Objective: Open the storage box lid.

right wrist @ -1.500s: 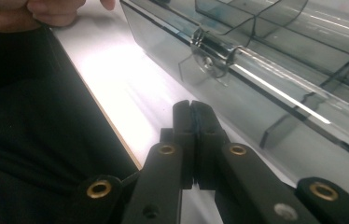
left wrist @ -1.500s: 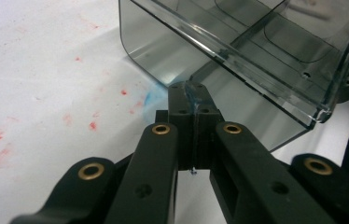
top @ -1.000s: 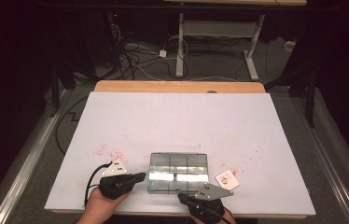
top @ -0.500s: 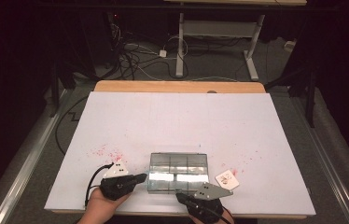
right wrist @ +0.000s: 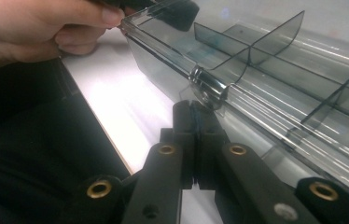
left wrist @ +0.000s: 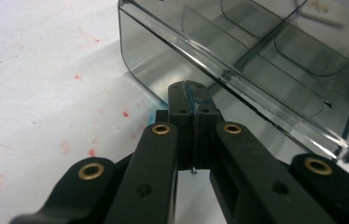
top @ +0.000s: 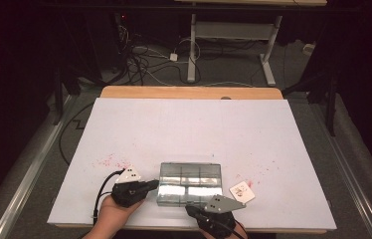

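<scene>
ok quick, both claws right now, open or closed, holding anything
left claw: closed, empty, tips at the box side
right claw: closed, empty, tips by the box latch

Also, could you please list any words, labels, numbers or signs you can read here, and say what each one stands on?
No text can be read anywhere.
The small white card beside the clear compartment box carries faint reddish marks, too small and blurred to read.
The box and the white table top bear no lettering.

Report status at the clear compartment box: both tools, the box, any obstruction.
Left tool shut, at box's left wall. Right tool shut, at front latch. Compartment box closed, flat on table. Small card lies clear, right.
</scene>
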{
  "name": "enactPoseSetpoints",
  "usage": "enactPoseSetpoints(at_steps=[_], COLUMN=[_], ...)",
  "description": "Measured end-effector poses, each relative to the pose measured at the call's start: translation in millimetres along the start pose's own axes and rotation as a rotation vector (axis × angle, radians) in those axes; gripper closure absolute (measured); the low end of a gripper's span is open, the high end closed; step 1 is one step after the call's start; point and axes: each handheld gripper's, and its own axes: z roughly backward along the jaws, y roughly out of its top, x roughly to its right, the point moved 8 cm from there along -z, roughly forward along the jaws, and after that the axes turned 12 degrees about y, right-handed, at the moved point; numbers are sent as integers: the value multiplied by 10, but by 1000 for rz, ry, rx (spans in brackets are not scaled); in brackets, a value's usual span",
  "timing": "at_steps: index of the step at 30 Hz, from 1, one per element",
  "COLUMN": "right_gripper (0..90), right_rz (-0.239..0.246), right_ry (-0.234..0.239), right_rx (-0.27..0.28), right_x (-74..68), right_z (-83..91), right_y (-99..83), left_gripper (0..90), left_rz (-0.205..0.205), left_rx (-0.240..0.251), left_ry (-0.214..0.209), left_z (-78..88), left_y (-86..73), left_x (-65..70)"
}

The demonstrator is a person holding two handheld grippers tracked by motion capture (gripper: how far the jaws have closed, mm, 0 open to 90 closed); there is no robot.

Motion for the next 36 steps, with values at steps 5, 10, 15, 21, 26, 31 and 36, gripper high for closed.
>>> enactPoseSetpoints(at_steps=[5, 10, 15, 21, 26, 31, 36], right_gripper=[892, 892, 893, 894, 894, 894, 894], right_rz=[-5, -18, -25, 22, 24, 20, -17], right_ry=[-9, -16, 8, -2, 4, 31, 12], right_rx=[-13, -34, 11, 54, 43, -12, -62], right_x=[13, 47, -10, -70, -70, -117, -36], right_z=[-1, -15, 33, 90, 71, 21, -24], right_y=[-32, -98, -4, 173, 162, 41, -72], left_gripper=[881, 880, 881, 881, 880, 880, 880], left_rz=[9, 12, 4, 0, -9, -9, -13], left_rx=[1, 2, 3, 3, 3, 6, 8], left_ry=[-2, 1, 7, 3, -6, -6, -6], left_z=[-16, -23, -14, -4, 10, 45, 63], left_y=[10, 7, 4, 2, -7, -21, -26], left_x=[-11, -13, -3, -2, 8, 9, 15])
